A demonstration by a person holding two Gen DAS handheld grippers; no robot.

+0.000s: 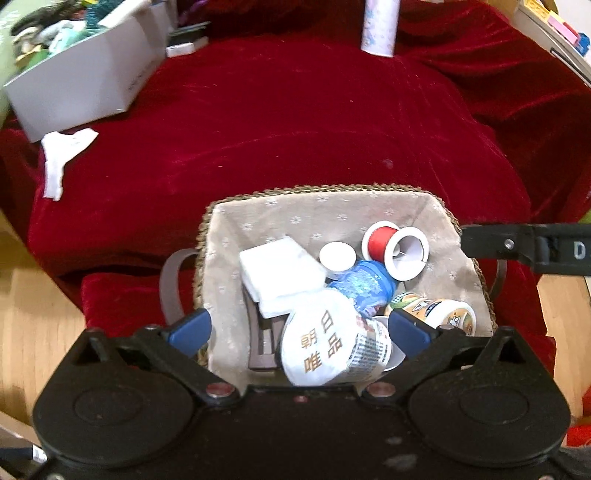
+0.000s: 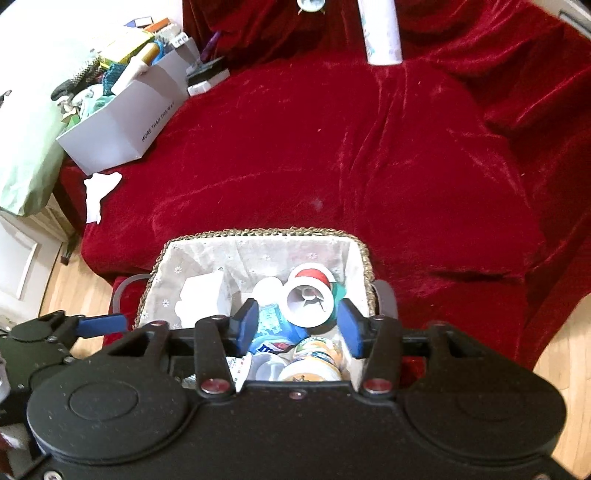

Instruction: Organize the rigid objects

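A woven basket with a pale cloth lining sits at the near edge of the red velvet cover. It holds a red thread spool, a blue bottle, a white foam block, a white pouch with brown characters, a yellow-labelled cup and a brown clip. My left gripper is open and empty above the basket. My right gripper is open and empty over the basket, its pads flanking the spool and the blue bottle.
A white box full of mixed items stands at the back left, with a torn white paper scrap in front of it. A tall white cylinder stands at the back. Wooden floor lies below the cover on both sides.
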